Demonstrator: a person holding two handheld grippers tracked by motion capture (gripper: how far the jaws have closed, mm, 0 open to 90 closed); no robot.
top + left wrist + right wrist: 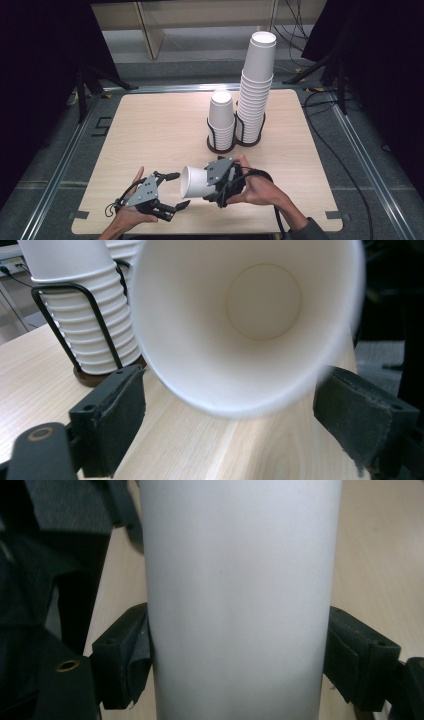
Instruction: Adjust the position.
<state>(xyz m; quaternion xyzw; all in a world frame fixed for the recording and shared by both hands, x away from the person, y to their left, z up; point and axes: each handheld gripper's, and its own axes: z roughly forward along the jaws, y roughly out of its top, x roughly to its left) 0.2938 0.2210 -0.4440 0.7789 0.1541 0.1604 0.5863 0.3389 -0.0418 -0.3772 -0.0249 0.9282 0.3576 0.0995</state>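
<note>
- So the right gripper [200,184] is clamped on a white paper cup [192,182] lying sideways, just in front of the cup stacks [221,122] on the tabletop [160,125].
- Left gripper [172,192] stands open and holds nothing, close by the cup's mouth.
- The left gripper view looks straight into the cup; the right gripper view shows the pads [127,655] pressing its wall.

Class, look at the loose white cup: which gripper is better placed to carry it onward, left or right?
Right. The right gripper already clamps the paper cup around its body, while the left gripper stands open beside its rim, holding nothing.
</note>
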